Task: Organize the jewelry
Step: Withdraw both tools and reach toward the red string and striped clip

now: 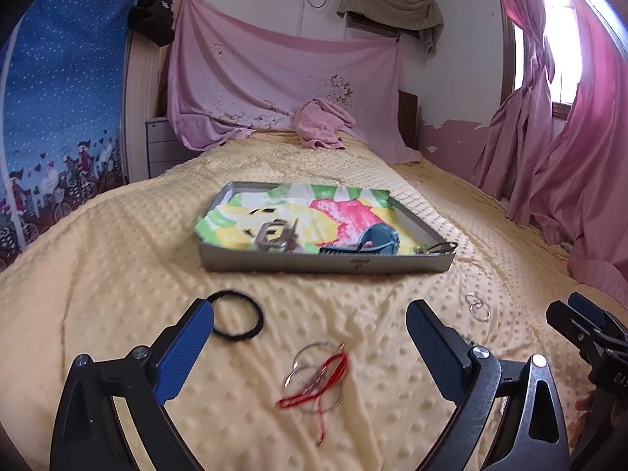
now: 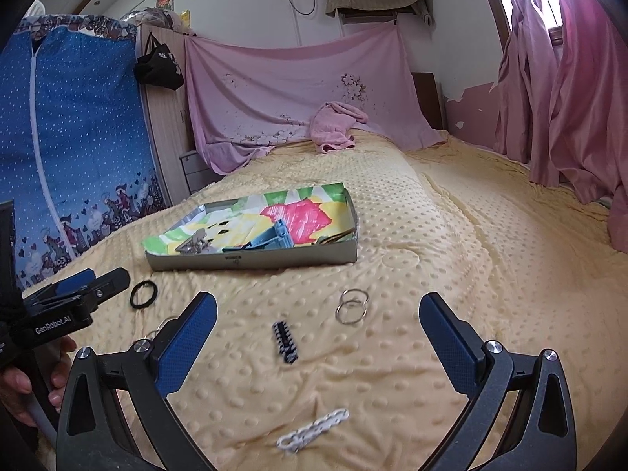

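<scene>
A grey metal tray (image 1: 325,263) (image 2: 251,261) lined with a bright cloth lies on the yellow bedspread and holds a silver clip (image 1: 276,235), a blue hair claw (image 1: 376,241) and a dark band. My left gripper (image 1: 310,333) is open, above silver hoops tangled with a red cord (image 1: 318,376); a black hair tie (image 1: 239,320) (image 2: 143,293) lies by its left finger. My right gripper (image 2: 318,333) is open over a black beaded piece (image 2: 284,341), with silver rings (image 2: 352,306) (image 1: 478,308) beyond and a white chain (image 2: 314,429) nearer.
The bedspread (image 1: 117,274) covers the whole bed. A pink towel (image 1: 322,121) lies at the head, under a hung pink sheet. Pink curtains (image 1: 581,157) hang at the right, a blue fabric wardrobe (image 1: 59,117) stands at the left.
</scene>
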Available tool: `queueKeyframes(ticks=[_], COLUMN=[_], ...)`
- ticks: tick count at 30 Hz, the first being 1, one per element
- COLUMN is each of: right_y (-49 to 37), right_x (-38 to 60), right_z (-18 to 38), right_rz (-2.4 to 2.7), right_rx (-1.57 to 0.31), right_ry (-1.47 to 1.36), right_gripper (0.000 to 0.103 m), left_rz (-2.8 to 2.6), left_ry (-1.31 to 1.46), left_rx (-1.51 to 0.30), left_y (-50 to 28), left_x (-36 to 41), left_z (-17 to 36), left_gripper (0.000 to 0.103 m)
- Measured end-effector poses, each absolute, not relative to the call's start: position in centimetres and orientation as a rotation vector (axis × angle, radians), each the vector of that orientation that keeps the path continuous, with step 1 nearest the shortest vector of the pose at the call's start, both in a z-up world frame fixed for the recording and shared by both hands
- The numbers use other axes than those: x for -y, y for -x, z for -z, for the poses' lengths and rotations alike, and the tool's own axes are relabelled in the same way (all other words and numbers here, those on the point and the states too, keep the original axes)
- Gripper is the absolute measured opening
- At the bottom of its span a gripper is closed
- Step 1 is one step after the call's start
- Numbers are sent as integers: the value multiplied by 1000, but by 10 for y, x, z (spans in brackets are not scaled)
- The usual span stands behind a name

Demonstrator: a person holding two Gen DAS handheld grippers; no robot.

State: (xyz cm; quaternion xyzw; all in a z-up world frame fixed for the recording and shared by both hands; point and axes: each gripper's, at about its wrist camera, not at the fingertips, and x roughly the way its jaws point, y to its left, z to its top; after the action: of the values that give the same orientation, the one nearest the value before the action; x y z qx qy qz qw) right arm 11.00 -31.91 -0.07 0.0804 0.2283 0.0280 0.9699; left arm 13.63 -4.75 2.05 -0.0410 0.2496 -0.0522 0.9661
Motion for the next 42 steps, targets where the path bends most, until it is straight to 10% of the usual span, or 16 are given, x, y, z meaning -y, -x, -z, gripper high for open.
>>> queueKeyframes(ticks=[42], right_y=[-115], right_x=[285], right_z=[13], right_rz=[-113], right_rx=[-512], right_ry=[-75], right_gripper=[101], left_rz=[100], left_ry=[41], left_rx=[-543], left_y=[-111], left_x=[28], left_z=[13], left_gripper=[99])
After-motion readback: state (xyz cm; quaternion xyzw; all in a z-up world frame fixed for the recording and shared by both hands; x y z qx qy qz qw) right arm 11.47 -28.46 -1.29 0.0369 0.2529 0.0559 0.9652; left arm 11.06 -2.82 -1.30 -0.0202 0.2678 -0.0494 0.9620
